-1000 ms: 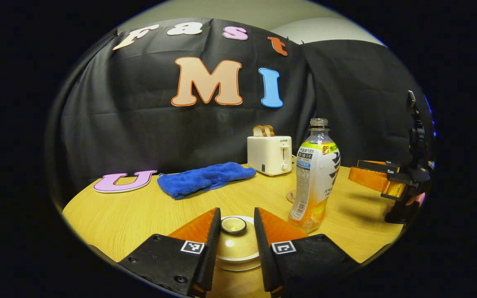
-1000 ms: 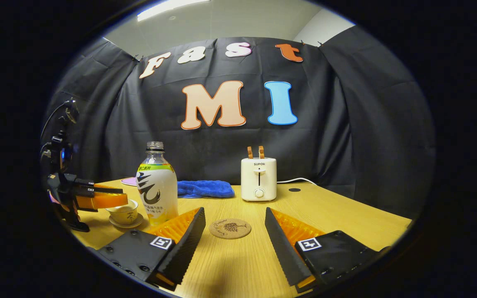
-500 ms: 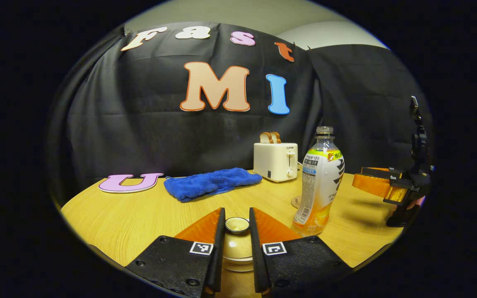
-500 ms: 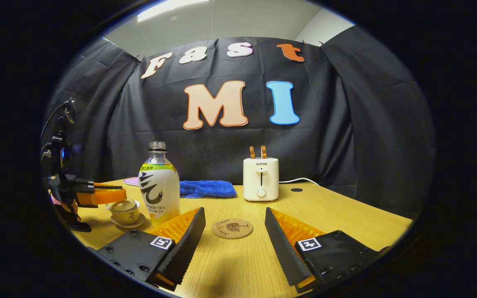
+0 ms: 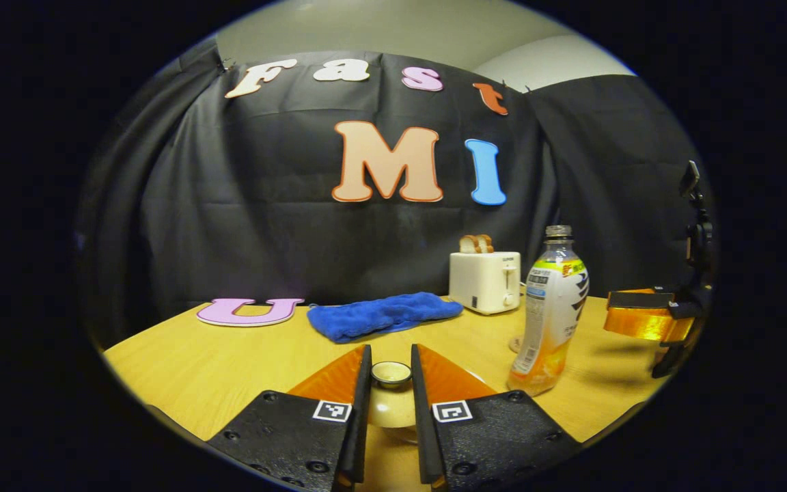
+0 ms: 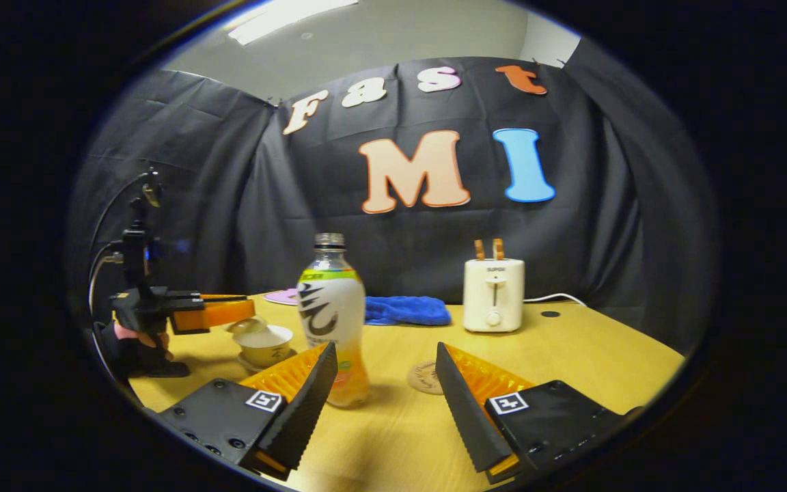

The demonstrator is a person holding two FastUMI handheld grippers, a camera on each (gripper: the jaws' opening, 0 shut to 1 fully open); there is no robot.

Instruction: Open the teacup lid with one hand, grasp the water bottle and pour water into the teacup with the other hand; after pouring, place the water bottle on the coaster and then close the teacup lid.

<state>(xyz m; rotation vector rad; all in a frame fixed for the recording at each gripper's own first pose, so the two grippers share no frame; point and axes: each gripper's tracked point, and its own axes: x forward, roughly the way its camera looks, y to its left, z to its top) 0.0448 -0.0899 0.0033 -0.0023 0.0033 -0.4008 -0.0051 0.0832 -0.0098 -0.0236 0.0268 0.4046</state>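
My left fingers pinch the lid knob; teacup beneath hidden here. Right gripper gapes wide, water bottle standing just beyond, hiding part of the coaster.

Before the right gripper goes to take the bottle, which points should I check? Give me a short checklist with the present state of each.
1. Lid held between left gripper fingers: ok.
2. Lid raised off the teacup: ok, cup mouth is uncovered in the right gripper view.
3. Right gripper open wide enough for the bottle: ok.
4. Bottle upright on the table: ok.
5. Bottle cap removed: cannot tell.
6. Coaster free for later placing: ok.
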